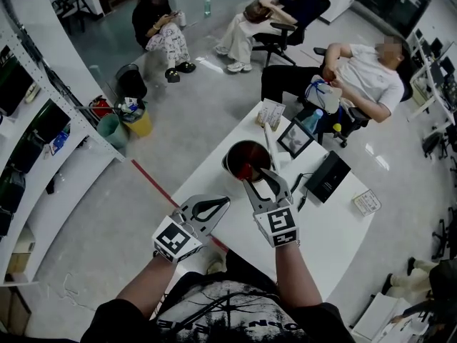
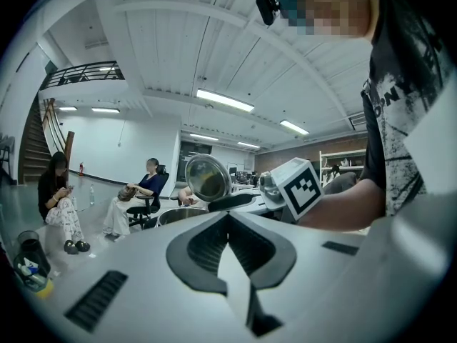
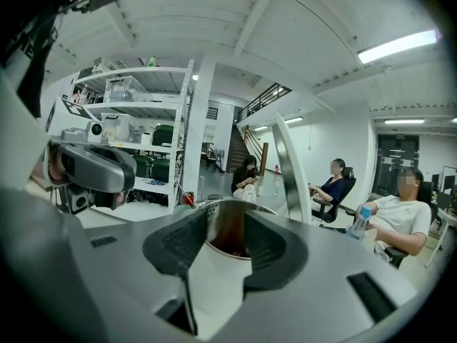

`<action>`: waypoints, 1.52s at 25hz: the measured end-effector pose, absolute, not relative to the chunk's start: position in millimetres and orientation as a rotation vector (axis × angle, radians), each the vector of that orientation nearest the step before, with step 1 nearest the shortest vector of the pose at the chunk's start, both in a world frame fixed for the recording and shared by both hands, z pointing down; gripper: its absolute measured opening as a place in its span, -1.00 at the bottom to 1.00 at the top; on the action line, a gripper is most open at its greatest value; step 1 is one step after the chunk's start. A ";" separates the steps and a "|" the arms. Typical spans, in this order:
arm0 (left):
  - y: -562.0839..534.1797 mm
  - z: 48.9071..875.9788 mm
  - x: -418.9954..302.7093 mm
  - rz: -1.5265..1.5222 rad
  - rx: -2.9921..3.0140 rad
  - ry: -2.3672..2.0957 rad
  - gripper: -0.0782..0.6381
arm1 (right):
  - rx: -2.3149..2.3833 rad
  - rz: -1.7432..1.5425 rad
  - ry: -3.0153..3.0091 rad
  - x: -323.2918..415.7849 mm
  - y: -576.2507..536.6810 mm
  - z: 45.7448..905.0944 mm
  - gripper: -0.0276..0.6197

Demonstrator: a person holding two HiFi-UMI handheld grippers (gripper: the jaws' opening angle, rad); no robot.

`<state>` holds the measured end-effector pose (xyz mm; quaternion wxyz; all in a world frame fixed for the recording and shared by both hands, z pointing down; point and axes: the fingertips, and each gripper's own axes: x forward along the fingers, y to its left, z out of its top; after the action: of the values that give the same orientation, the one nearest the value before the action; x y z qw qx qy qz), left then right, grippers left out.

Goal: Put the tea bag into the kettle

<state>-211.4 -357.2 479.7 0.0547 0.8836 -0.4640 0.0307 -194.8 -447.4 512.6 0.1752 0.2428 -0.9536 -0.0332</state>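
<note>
- The kettle [image 1: 235, 154] is a round, shiny metal pot standing open near the far edge of the white tabletop [image 1: 335, 241]; its inside looks dark.
- Its lid [image 1: 269, 148] is swung up and stands upright at the far right of the rim. It shows edge-on as a thin pale strip in the head view and as a round mirror-like disc in the left gripper view.
- A small red thing [image 1: 247, 168] lies inside the kettle, low on the near side. It is too small for its form to be made out.
- The right gripper [image 1: 261, 182] hangs just at the kettle's near rim, pointing into the opening. Its jaws stand about half apart and hold nothing; the kettle's mouth shows through the gap between them.
- The left gripper [image 1: 223, 202] hovers beside it, over the tabletop's near left edge. Its jaws are closed tip to tip, with nothing between them.
- A framed picture [image 1: 295, 138] and a black box [image 1: 327, 177] stand on the tabletop to the right of the kettle.
</note>
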 end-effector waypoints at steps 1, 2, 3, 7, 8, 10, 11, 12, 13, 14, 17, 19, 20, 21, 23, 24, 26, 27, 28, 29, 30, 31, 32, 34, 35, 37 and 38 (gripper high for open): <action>-356.9 478.6 -211.0 0.091 2.683 -1.411 -0.76 | 0.690 -0.098 -2.705 -193.0 -446.1 511.1 -0.39; -356.9 477.4 -211.1 0.088 2.683 -1.413 -0.76 | 0.694 -0.099 -2.709 -191.3 -445.0 509.4 -0.39; -356.6 476.1 -211.0 0.086 2.686 -1.414 -0.76 | 0.698 -0.097 -2.714 -189.6 -443.7 507.8 -0.39; -353.2 470.2 -209.9 0.080 2.721 -1.401 -0.76 | 0.700 -0.082 -2.732 -183.7 -434.4 501.4 -0.41; -352.4 468.5 -210.0 0.076 2.722 -1.400 -0.76 | 0.703 -0.079 -2.737 -182.2 -431.6 499.1 -0.46; -349.9 465.3 -209.0 0.070 2.728 -1.394 -0.76 | 0.710 -0.081 -2.748 -178.6 -425.2 494.0 -0.57; -348.0 464.0 -208.0 0.069 2.734 -1.390 -0.76 | 0.712 -0.086 -2.753 -176.7 -421.3 491.3 -0.62; -345.7 463.2 -206.8 0.069 2.741 -1.386 -0.76 | 0.714 -0.090 -2.759 -174.9 -417.1 488.7 -0.67; -343.4 462.7 -205.6 0.068 2.747 -1.381 -0.76 | 0.714 -0.091 -2.765 -173.0 -412.7 486.3 -0.72; -341.0 461.9 -204.3 0.068 2.755 -1.376 -0.76 | 0.714 -0.089 -2.772 -171.0 -408.3 484.1 -0.76; -333.0 457.7 -198.7 0.063 2.784 -1.353 -0.76 | 0.722 -0.093 -2.784 -164.0 -394.9 478.2 -0.84; -326.5 455.9 -196.2 0.062 2.796 -1.344 -0.76 | 0.732 -0.108 -2.788 -159.4 -385.5 474.5 -0.87; -323.4 454.9 -195.6 0.059 2.798 -1.341 -0.76 | 0.738 -0.113 -2.790 -157.4 -381.1 472.9 -0.88; -320.5 453.9 -195.3 0.057 2.800 -1.338 -0.76 | 0.746 -0.117 -2.792 -155.5 -377.0 471.3 -0.88; -314.9 452.3 -194.6 0.054 2.809 -1.330 -0.76 | 0.763 -0.125 -2.794 -151.7 -369.4 468.4 -0.88; -312.0 451.6 -193.9 0.053 2.815 -1.326 -0.76 | 0.772 -0.130 -2.795 -149.5 -365.6 467.2 -0.88; -305.7 450.9 -191.7 0.051 2.826 -1.319 -0.76 | 0.785 -0.137 -2.795 -144.5 -357.1 466.2 -0.88; -302.5 450.8 -190.5 0.050 2.831 -1.316 -0.76 | 0.789 -0.135 -2.794 -141.6 -352.6 466.4 -0.88; -299.6 450.8 -189.4 0.049 2.834 -1.315 -0.76 | 0.792 -0.134 -2.795 -138.9 -348.3 466.4 -0.88; -297.0 450.5 -188.6 0.048 2.835 -1.315 -0.76 | 0.795 -0.135 -2.799 -136.9 -344.3 465.2 -0.88; -294.8 449.8 -188.1 0.045 2.835 -1.317 -0.76 | 0.798 -0.140 -2.804 -135.2 -340.6 463.5 -0.88; -293.1 448.8 -187.9 0.040 2.835 -1.319 -0.76 | 0.801 -0.147 -2.807 -133.8 -337.6 462.1 -0.88; -291.7 448.0 -187.9 0.037 2.836 -1.320 -0.76 | 0.802 -0.156 -2.806 -132.5 -335.0 461.4 -0.88; -289.8 447.9 -188.7 0.036 2.838 -1.319 -0.76 | 0.805 -0.164 -2.797 -129.4 -331.3 462.8 -0.88; -289.0 448.3 -189.1 0.037 2.836 -1.318 -0.76 | 0.809 -0.162 -2.789 -127.1 -330.1 464.9 -0.88; -287.4 448.7 -189.6 0.037 2.835 -1.316 -0.76 | 0.820 -0.169 -2.787 -123.8 -328.2 464.0 -0.88; -286.9 448.2 -189.8 0.036 2.836 -1.316 -0.76 | 0.825 -0.179 -2.791 -122.9 -327.3 461.1 -0.88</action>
<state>-189.8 -286.9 448.2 0.0073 0.9070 -0.4209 0.0114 -122.9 -327.3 461.1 0.1126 0.2812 -0.9511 -0.0610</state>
